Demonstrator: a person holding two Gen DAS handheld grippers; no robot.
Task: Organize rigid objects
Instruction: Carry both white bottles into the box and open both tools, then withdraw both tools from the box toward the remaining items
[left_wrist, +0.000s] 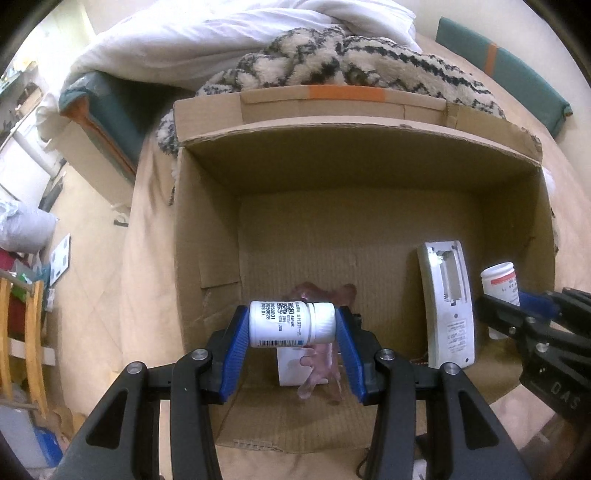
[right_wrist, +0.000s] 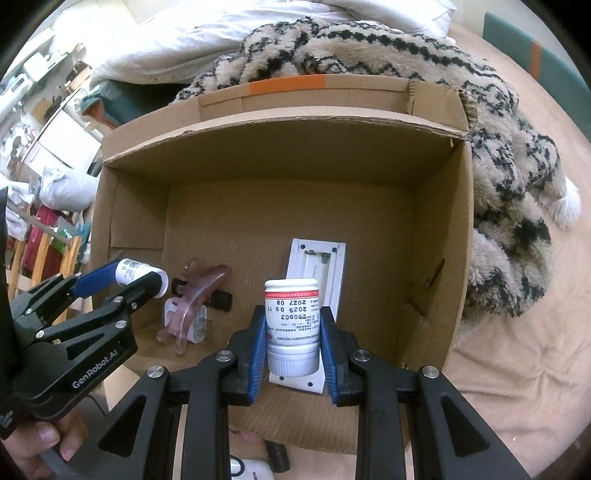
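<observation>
My left gripper (left_wrist: 291, 325) is shut on a white pill bottle (left_wrist: 291, 324) held sideways above the open cardboard box (left_wrist: 369, 147). My right gripper (right_wrist: 293, 328) is shut on a second white bottle with a red band (right_wrist: 291, 325), held cap down over the box. The box holds a white remote lying back side up (left_wrist: 448, 306), a pink hair claw clip (right_wrist: 199, 295) and a small white charger (right_wrist: 186, 321). Each gripper shows in the other's view: the right one at the right edge (left_wrist: 517, 306), the left one at the left (right_wrist: 136, 280).
The box sits on a beige bed sheet (right_wrist: 517, 350). A patterned fleece blanket (right_wrist: 498, 147) and a white duvet (left_wrist: 221, 29) lie behind and right of it. A small black object (right_wrist: 277, 452) and a white device (right_wrist: 251, 470) lie by the box's near wall.
</observation>
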